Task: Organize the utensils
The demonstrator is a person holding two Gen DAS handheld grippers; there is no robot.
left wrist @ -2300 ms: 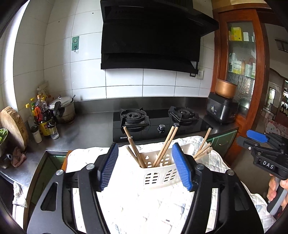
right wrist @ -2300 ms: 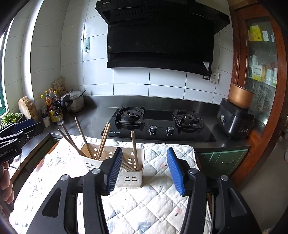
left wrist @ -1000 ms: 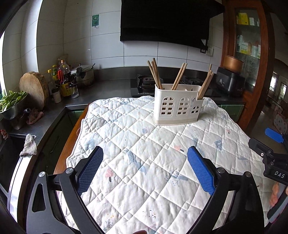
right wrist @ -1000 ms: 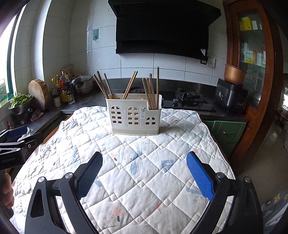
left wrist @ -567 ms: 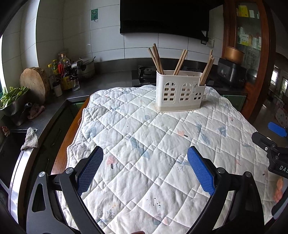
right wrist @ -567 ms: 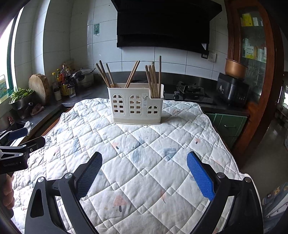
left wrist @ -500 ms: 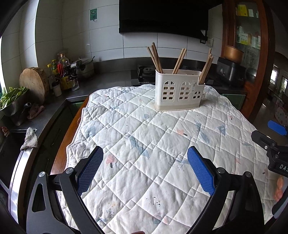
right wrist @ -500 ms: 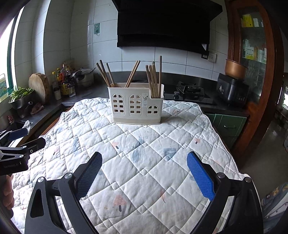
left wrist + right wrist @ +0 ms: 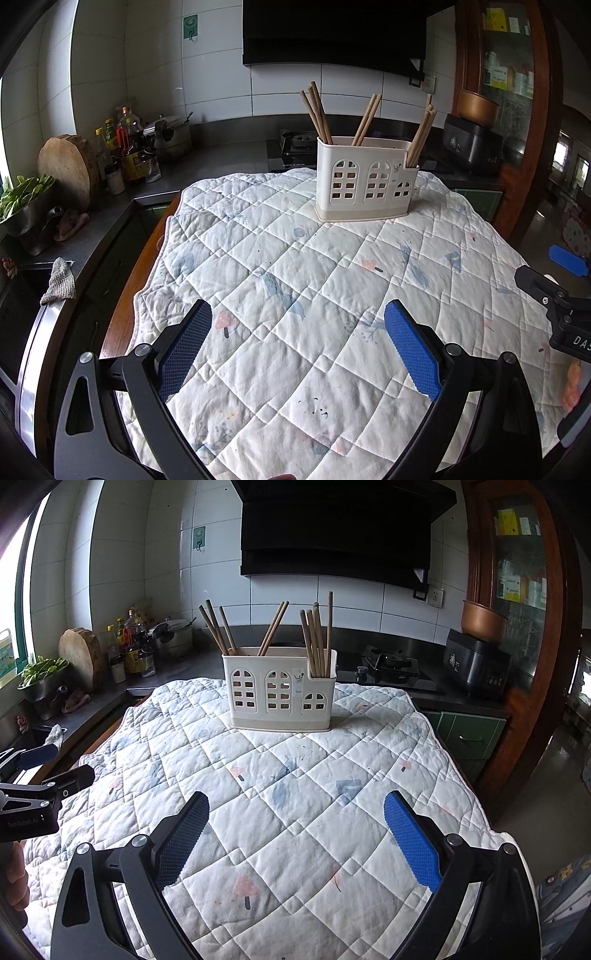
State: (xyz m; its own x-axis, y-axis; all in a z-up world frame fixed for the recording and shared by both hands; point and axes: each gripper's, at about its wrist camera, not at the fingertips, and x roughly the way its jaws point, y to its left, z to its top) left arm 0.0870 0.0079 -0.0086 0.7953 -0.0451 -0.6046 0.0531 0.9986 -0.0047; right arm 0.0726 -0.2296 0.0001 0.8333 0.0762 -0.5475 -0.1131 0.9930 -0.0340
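My left gripper [image 9: 297, 317] hangs released, its blue pads [image 9: 412, 349] spread wide with nothing between them, low over the quilted cloth [image 9: 280, 280] on the near side of the utensil holder [image 9: 365, 181]. My right gripper [image 9: 295, 808] is likewise spread wide and empty, also on the near side of the holder and well apart from it. In the left view the right gripper shows at the frame's right edge; in the right view the left one shows at the left edge, a hand [image 9: 14, 871] beneath it.

The white holder stands upright on the cloth's far part. Wooden chopsticks [image 9: 317, 638] lean in all three of its compartments, the tightest bundle in the low end section. Behind the holder runs the dark counter with a gas stove [image 9: 388, 662]; to its left stand bottles [image 9: 127, 646] and a round chopping block [image 9: 81, 653].
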